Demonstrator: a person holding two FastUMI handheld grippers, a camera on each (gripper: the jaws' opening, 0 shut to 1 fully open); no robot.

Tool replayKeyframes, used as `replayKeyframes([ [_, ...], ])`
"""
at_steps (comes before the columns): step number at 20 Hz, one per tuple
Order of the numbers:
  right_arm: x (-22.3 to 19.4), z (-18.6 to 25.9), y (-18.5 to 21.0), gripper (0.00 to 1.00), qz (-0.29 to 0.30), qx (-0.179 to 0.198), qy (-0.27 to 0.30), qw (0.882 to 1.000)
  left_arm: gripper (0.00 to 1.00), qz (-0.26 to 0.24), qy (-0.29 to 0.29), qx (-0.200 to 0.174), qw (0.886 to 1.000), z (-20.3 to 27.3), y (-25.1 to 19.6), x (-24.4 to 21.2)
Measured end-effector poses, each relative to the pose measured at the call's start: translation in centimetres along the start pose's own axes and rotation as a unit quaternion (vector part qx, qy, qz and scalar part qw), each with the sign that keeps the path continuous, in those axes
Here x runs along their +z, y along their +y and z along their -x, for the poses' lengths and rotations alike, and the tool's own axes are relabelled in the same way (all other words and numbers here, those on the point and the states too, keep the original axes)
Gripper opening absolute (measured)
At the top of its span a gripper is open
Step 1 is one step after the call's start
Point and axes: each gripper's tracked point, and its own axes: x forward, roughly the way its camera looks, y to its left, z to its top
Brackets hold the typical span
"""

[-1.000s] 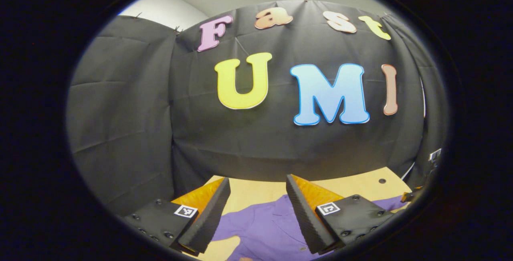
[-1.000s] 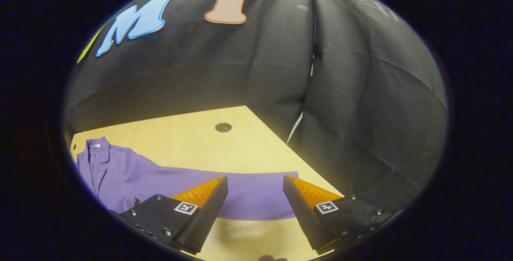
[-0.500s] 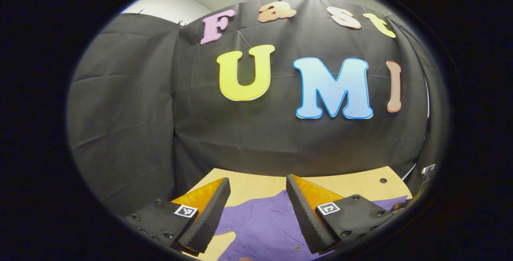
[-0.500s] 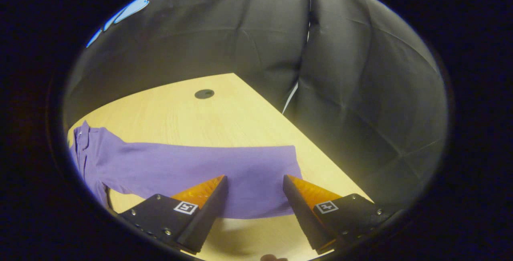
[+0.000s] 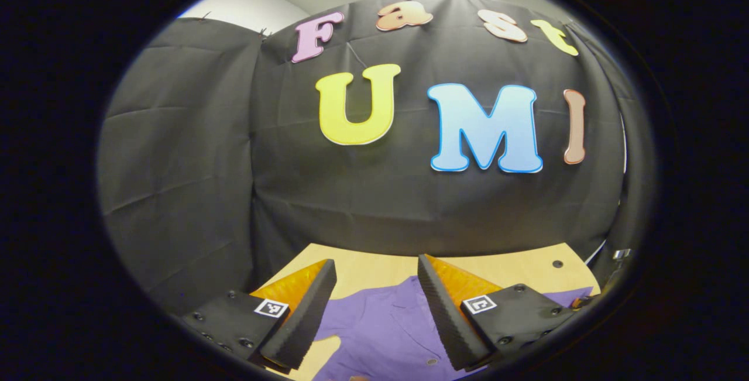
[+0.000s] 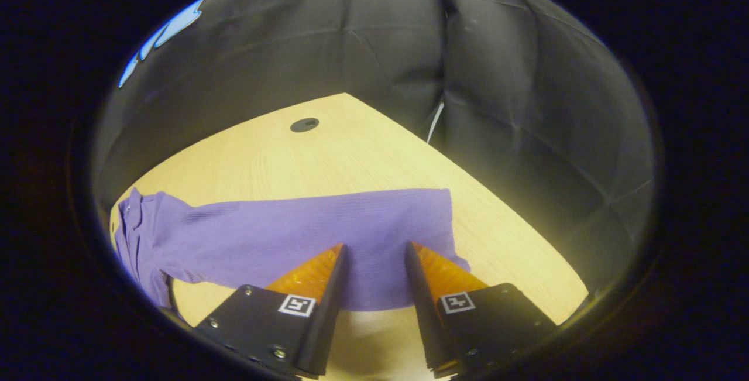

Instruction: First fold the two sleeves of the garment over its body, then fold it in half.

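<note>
A purple knit long-sleeved garment (image 6: 263,240) lies flat on the pale wooden table (image 6: 327,158), one sleeve (image 6: 374,234) stretched out sideways. The right gripper (image 6: 372,249) tilts down over the sleeve's near edge, jaws partly open with cloth between them, gripping nothing. The left gripper (image 5: 374,275) is level above the garment's body (image 5: 380,328), jaws wide, empty.

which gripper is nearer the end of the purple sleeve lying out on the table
Right. The right gripper has its fingers straddling the sleeve near its end; the left gripper is over the shirt body.
</note>
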Motion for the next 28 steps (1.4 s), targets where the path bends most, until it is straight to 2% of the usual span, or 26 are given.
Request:
replayKeyframes([
  [1,0.3,-0.1,0.4,0.63,-0.010,0.007,-0.001,1.000,0.94,-0.002,0.000,-0.002,1.000,0.1,-0.1,-0.1],
  [3,0.1,0.6,1.0,0.19,-0.037,0.010,0.015,0.999,0.94,-0.004,-0.001,-0.004,1.000,0.1,0.0,0.0],
  [6,0.2,1.1,1.1,0.19,-0.056,0.009,0.033,0.998,0.94,-0.002,-0.001,-0.007,1.000,0.2,0.2,0.0],
  [7,0.6,0.2,1.2,0.03,-0.062,0.009,0.030,0.998,0.94,-0.003,-0.001,-0.007,1.000,0.3,0.3,-0.1],
  [10,0.6,0.5,1.1,0.01,-0.080,0.008,0.043,0.996,0.93,0.001,0.000,-0.006,1.000,0.4,1.1,-0.1],
  [12,1.5,1.0,1.6,0.01,-0.098,0.023,0.045,0.994,0.94,0.004,-0.001,-0.005,1.000,0.5,1.7,-0.2],
  [17,3.9,2.0,2.4,0.01,-0.130,0.089,0.034,0.987,0.94,0.007,-0.001,0.001,1.000,1.1,3.9,-0.5],
  [22,3.4,1.7,2.7,0.01,-0.108,0.161,0.025,0.981,0.94,0.012,0.004,0.010,1.000,2.1,7.5,-1.3],
  [25,3.1,1.6,2.8,0.01,-0.089,0.212,0.030,0.973,0.94,0.009,0.010,0.020,1.000,2.8,10.7,-2.3],
  [28,3.3,1.7,2.7,0.01,-0.069,0.245,0.034,0.966,0.94,0.013,0.014,0.029,0.999,2.9,13.2,-2.9],
])
